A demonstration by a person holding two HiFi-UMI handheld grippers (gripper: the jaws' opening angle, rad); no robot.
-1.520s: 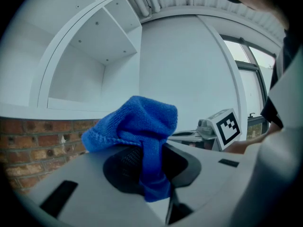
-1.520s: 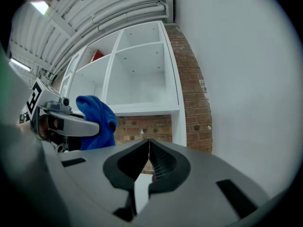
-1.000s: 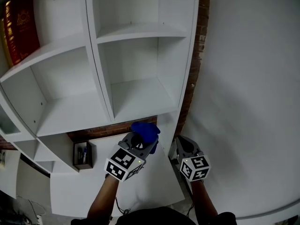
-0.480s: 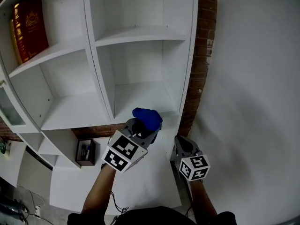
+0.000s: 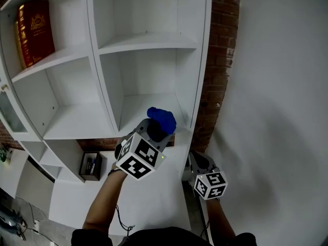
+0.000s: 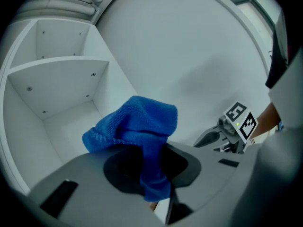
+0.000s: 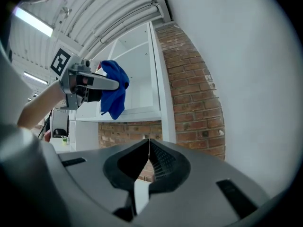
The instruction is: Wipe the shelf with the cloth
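Pinching the blue cloth (image 6: 135, 126) between its jaws, as its own view shows plainly, the left gripper (image 5: 158, 128) hangs before the white shelf (image 5: 148, 104) in the head view, while the right gripper (image 7: 148, 143), lower beside the brick wall (image 5: 218, 60), has its jaws pressed together, empty.

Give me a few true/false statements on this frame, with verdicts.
1. The left gripper is shut on the blue cloth. True.
2. The right gripper holds a sponge. False: it is shut and holds nothing.
3. The book on the shelf is green. False: it is red.
4. A brick wall shows to the right of the shelf. True.
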